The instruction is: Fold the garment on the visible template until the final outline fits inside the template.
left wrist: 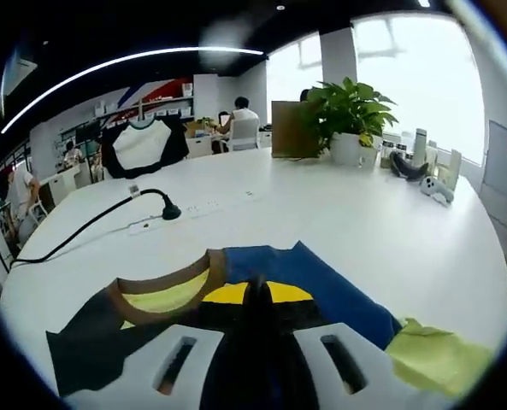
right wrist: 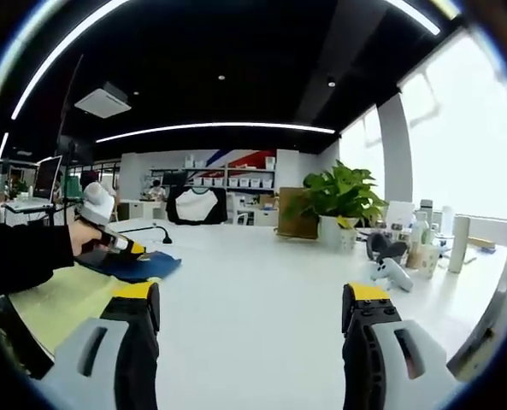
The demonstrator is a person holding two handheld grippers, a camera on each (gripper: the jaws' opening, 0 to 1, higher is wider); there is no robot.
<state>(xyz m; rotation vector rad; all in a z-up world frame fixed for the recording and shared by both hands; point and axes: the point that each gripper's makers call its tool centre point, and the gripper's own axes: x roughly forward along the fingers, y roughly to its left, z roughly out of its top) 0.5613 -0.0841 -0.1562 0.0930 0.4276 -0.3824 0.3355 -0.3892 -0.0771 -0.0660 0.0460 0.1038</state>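
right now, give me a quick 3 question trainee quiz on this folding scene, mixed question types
1. True or false: the left hand-held gripper is shut on the garment.
2. Multiple choice: the right hand-held gripper is A) clamped on a sleeve, B) open with nothing between its jaws, C) holding the potted plant.
3. Fill in: the garment lies on a white ____.

Key:
1. True: in the left gripper view its jaws meet on the dark fabric.
2. B: in the right gripper view the jaws stand wide apart over bare tabletop.
3. table
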